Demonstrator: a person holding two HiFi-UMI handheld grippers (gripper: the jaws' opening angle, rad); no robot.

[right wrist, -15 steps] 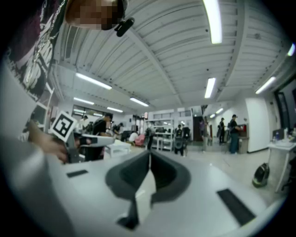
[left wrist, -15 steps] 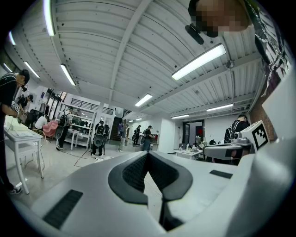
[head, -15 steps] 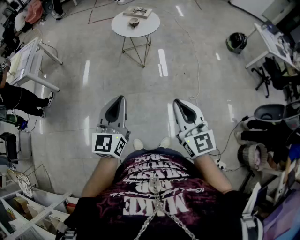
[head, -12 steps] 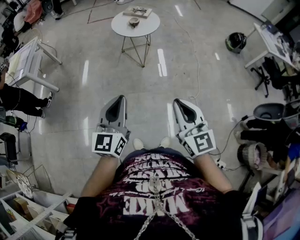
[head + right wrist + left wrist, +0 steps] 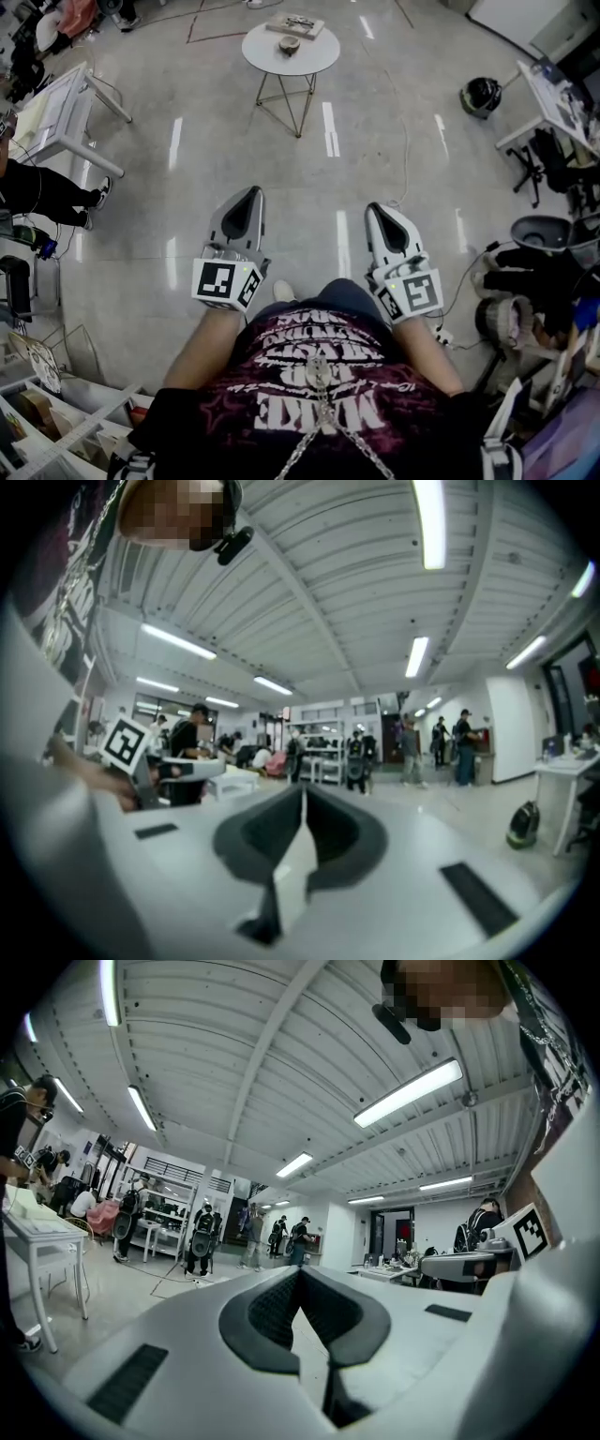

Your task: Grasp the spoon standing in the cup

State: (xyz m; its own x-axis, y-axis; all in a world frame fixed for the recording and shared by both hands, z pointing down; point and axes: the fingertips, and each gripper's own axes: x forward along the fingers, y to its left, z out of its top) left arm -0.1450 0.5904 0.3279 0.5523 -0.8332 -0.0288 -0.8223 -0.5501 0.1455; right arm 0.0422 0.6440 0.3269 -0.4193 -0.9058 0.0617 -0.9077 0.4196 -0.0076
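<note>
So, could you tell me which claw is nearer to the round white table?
Left, slightly. The left claw sits below the round table, a little to its left; the right claw lies farther off to its right.

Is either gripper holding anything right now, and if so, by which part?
Nothing is held: the left gripper and right gripper are both shut and empty.

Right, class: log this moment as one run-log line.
phase: pre-reach | left gripper: shut, empty | right gripper: shut, empty | round table: far ahead | spoon: too small to tell
</note>
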